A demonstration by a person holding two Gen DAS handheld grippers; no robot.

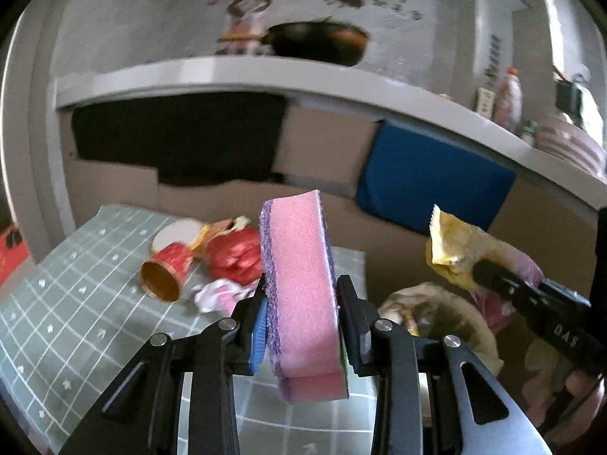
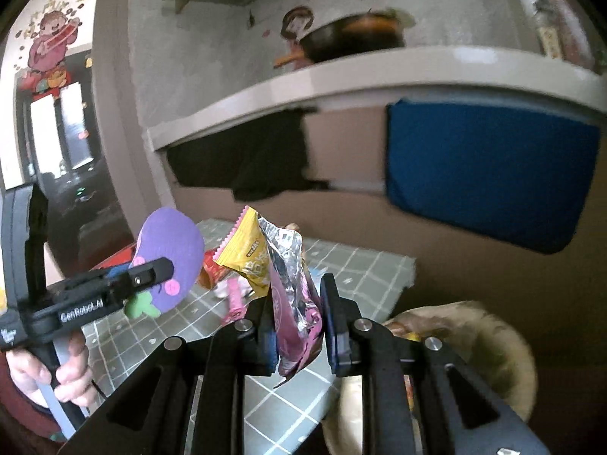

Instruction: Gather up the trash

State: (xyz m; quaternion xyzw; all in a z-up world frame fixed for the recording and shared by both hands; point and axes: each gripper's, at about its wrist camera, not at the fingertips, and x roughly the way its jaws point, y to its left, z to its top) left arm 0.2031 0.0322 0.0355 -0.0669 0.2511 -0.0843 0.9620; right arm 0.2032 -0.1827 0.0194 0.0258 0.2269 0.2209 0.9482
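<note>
My left gripper clamps a spongy pink-and-purple sponge; my right gripper pinches crinkled foil wrappers beside the bin.

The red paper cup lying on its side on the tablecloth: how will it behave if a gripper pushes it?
The red paper cup lies on its side, so it would probably roll, curving because it tapers. It looks light and thin-walled, so a firm squeeze may crush it.

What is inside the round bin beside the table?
The bin, lined with a pale bag, holds some crumpled wrappers near its rim, too blurred to identify. The right tool, shut on snack wrappers, covers part of the opening; the bottom is hidden.
</note>
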